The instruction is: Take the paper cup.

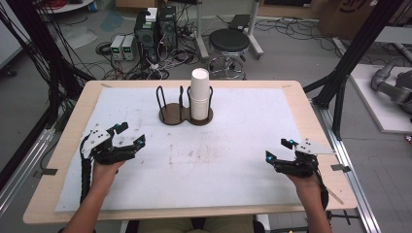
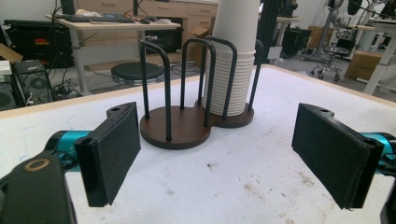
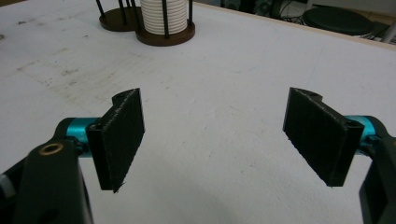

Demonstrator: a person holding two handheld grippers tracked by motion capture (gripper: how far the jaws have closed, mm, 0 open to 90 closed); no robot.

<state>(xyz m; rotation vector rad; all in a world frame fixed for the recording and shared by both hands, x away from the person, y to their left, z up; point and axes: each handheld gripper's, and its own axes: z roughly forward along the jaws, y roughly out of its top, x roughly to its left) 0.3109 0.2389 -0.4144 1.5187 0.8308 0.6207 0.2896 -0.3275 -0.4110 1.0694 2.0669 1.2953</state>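
cup stack (image 1: 199, 94): white | holder (image 1: 171, 115): brown base, black rods | table cover (image 1: 233, 160): white, stained

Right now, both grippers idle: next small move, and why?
Probably ease the left gripper forward toward the stack of paper cups. Its jaws stand open and empty, the stack sits in the holder's right ring, and the right gripper lies farther off.

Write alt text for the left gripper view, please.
A stack of white paper cups stands in one side of a two-ring wire cup holder on a white table; the other ring is empty. The left claw frames the scene, open, holding nothing.
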